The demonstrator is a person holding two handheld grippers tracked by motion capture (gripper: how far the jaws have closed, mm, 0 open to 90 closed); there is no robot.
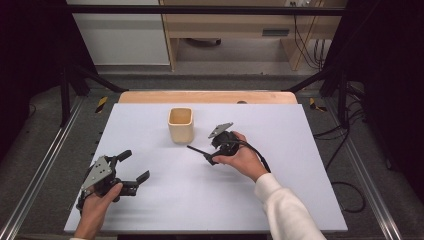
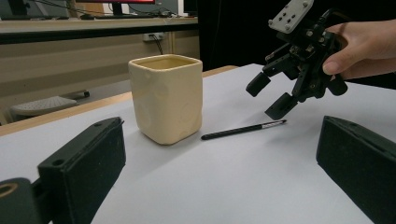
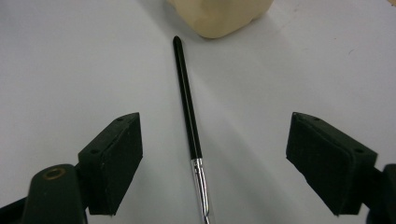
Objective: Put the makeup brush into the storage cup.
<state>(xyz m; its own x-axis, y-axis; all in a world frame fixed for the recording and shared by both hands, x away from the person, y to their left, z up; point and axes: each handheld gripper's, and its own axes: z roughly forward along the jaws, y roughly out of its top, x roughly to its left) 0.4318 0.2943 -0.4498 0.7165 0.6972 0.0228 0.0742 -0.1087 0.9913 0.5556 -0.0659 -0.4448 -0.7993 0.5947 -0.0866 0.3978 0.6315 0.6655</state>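
cream cup [image 2: 166, 97], thin brush [image 3: 188, 112] beside it

In the right gripper view the brush [image 3: 189, 116] runs off the bottom edge, so its bristle end is cut away, and the cream cup [image 3: 219, 16] is cropped by the top edge. From the high view, the right hand [image 1: 245, 157] hides the brush's far end.

Worktop: white rectangular sheet [image 1: 150, 200] over a pale wooden top, edge visible at the far side.
Frame: black metal bars [image 1: 200, 9] around the worktop.
Floor: grey, black cables [image 1: 345, 145] at right.
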